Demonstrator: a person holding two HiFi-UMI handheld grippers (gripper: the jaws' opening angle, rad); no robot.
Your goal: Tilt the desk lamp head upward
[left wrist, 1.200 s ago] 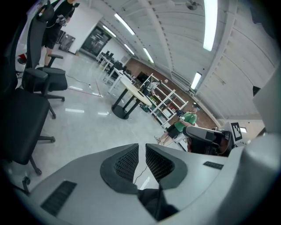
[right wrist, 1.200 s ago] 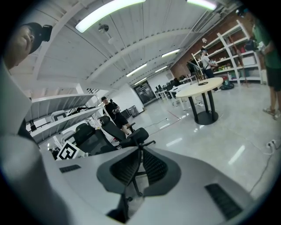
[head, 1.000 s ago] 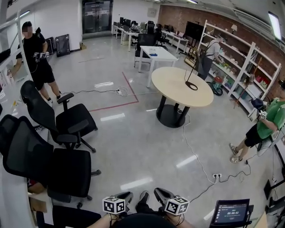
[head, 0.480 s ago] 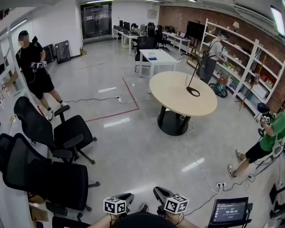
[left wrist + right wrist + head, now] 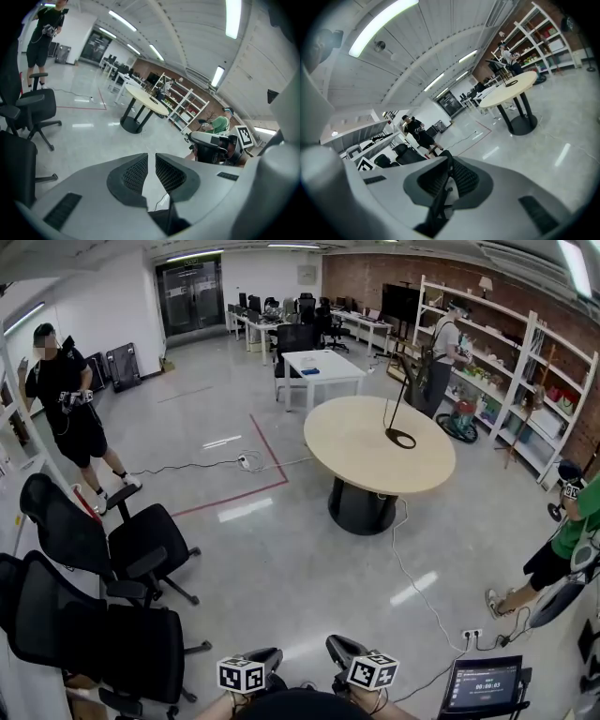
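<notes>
Desk lamp (image 5: 393, 414) stood on the round worktop (image 5: 352, 456), right of frame centre, its stem rising upward, well apart from both claws at the bottom edge. Right claw (image 5: 339, 649), clenched and empty, lay nearer; left claw (image 5: 265, 654) was all but closed, empty.
</notes>
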